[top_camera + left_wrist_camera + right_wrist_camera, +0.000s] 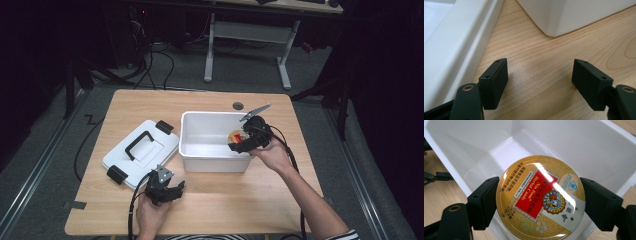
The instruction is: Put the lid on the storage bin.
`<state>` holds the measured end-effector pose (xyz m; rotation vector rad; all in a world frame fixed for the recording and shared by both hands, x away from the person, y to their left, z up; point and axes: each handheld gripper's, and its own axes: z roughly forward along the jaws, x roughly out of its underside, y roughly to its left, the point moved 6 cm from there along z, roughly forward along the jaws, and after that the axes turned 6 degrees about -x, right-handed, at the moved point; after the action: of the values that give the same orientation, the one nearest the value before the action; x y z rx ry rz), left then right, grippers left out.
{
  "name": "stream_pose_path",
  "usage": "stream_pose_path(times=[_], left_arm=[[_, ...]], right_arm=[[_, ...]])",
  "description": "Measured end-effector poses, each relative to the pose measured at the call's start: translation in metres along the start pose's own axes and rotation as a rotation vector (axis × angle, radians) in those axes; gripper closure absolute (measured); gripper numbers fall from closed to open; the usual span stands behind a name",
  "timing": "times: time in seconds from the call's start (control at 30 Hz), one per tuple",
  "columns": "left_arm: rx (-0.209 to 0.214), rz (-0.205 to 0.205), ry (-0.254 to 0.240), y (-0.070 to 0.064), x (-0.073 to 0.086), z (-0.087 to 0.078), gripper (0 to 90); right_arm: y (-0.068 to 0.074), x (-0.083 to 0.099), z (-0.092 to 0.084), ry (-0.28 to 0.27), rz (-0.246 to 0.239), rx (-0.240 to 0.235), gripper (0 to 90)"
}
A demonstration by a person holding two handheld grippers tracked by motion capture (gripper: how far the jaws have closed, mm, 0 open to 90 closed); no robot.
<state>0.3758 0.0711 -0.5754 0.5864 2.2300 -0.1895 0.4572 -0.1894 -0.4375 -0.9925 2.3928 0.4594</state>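
A round gold and red candy tin (540, 197) is clamped between the jaws of my right gripper (539, 203), one jaw on each side of its rim. It hangs flat, lid up, over the inside of an open white plastic bin (486, 142). In the high view the tin (235, 136) and right gripper (244, 142) are just inside the bin's (210, 162) right end. My left gripper (172, 192) rests low over the table's front left. Its jaws (540, 80) stand wide apart with only bare wood between them.
The bin's white lid (155, 150), with a black handle and black clips, lies flat on the wooden table (225, 200) left of the bin. Its edge (456, 47) is just left of my left gripper. The bin's corner (564, 15) stands ahead of it.
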Motion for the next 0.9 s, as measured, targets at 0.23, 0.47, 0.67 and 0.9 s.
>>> stream_pose_path(times=[0.23, 0.47, 0.67, 0.9], left_arm=[[0.001, -0.003, 0.000, 0.000, 0.000, 0.000, 29.8], [0.000, 0.000, 0.000, 0.000, 0.000, 0.000, 29.8], [0.000, 0.000, 0.000, 0.000, 0.000, 0.000, 29.8], [0.000, -0.002, -0.001, 0.000, 0.000, 0.000, 29.8]], right_arm=[[0.002, 0.002, 0.003, 0.019, -0.007, 0.000, 20.5], [0.001, 0.006, 0.007, 0.039, -0.015, 0.001, 20.4], [-0.001, 0.011, 0.009, 0.050, 0.003, -0.004, 20.4], [-0.003, 0.012, 0.009, 0.082, 0.013, -0.014, 20.4]])
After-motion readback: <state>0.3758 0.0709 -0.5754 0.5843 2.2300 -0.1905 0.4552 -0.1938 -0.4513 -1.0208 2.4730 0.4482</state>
